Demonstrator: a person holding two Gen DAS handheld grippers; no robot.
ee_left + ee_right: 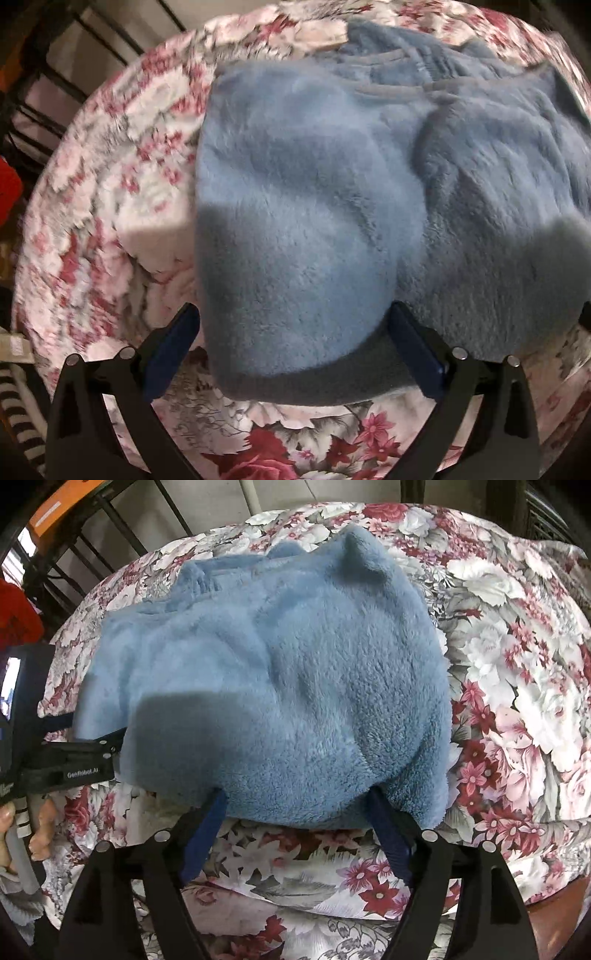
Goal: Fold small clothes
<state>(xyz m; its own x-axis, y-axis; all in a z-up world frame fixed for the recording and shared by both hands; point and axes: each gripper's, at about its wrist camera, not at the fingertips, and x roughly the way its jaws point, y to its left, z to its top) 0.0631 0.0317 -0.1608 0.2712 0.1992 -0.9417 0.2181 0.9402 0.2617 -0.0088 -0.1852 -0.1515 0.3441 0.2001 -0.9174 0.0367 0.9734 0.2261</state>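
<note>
Blue fleece garment (332, 206) lies bunched on floral bedspread (110, 184). My left fingers (291, 347) spread wide at its near edge, gripping nothing. My right fingers (295, 812) likewise wide, straddling near hem

fleece garment (332, 206): light blue all over, fluffy, one plain colour with no pattern; darker grey-blue where shadow falls on its near edge.
garment trim (391, 88): thin bands in a slightly greyer blue, up at the far edge of the bed cover.
bed cover (517, 672): white and pale pink big flowers, dark red small flowers, grey leaves, the print running over the whole cover.
left gripper (291, 354): black arms, dark blue finger pads.
right gripper (295, 819): black arms, dark blue finger pads.
rack (74, 513): black bars, with an orange strip on top.
cloth at the left edge (14, 417): black and white stripes.
</note>
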